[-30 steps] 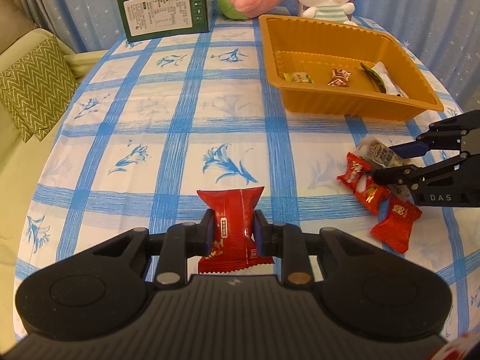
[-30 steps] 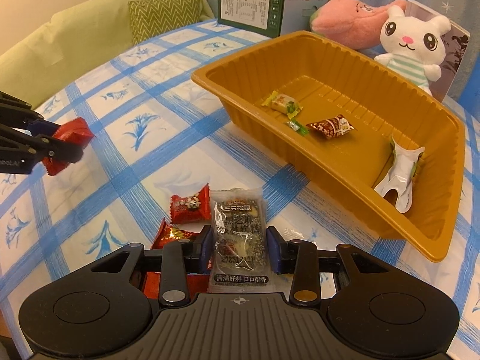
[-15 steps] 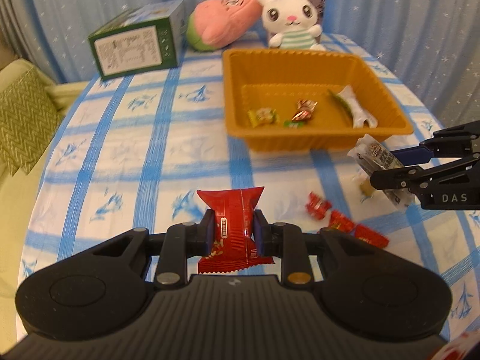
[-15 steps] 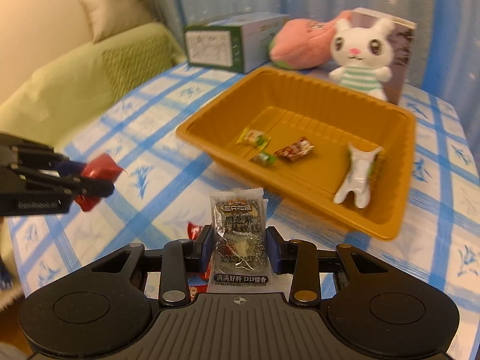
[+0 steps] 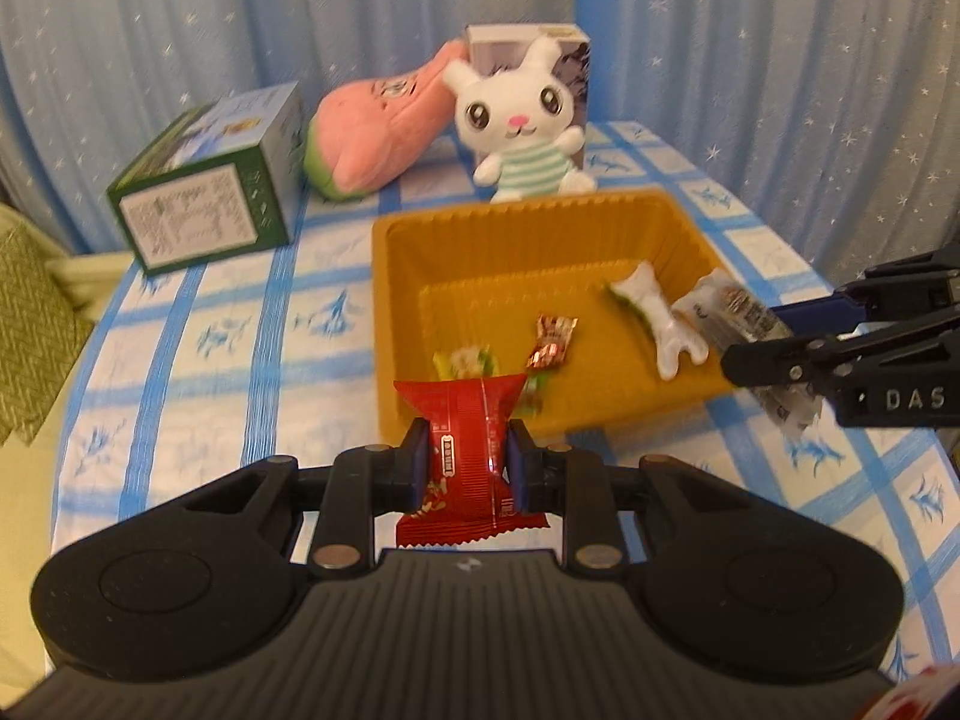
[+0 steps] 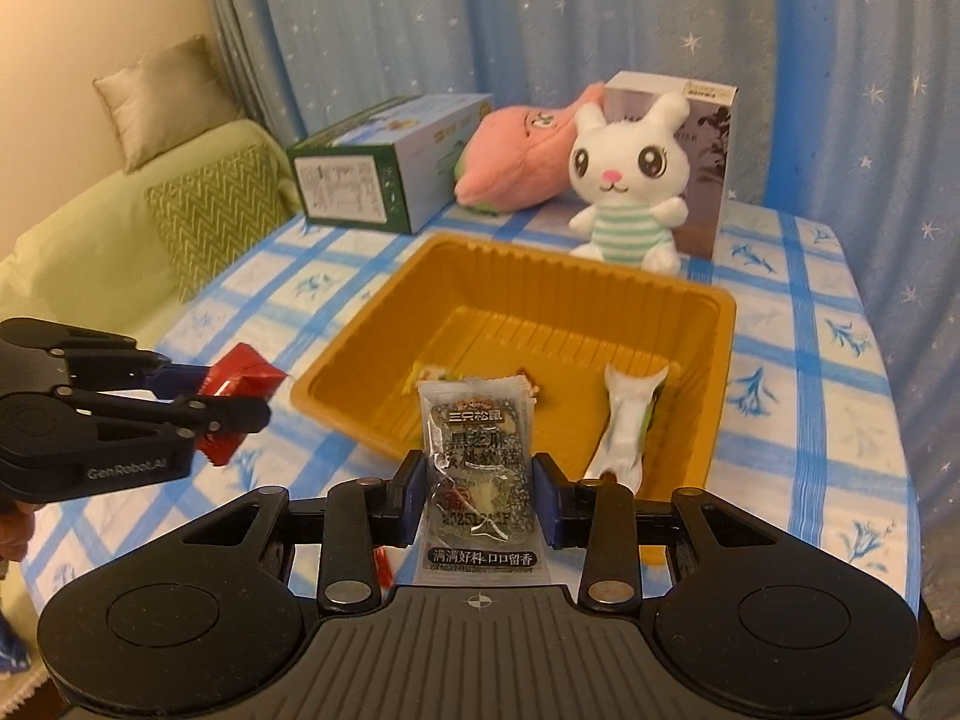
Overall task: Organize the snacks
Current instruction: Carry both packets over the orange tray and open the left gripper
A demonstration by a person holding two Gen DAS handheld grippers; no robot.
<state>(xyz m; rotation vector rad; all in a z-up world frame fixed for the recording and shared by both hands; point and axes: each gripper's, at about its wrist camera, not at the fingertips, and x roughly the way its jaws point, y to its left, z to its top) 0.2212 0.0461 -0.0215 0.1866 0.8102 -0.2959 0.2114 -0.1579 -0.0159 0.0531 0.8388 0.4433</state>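
Fingers (image 5: 420, 468) of the left gripper (image 5: 468, 468) pinch a red snack packet (image 5: 465, 450) at its middle, just short of the orange tray's (image 5: 384, 312) near wall. The right gripper (image 6: 480, 489) clamps a clear sesame-cake sachet (image 6: 477, 468) the same way, above the tray's near edge. Both wrappers look light, crinkly and slippery; a mid-body hold across the filling seems safest. Three wrapped sweets already lie inside the tray on the checked surface (image 5: 198, 360).
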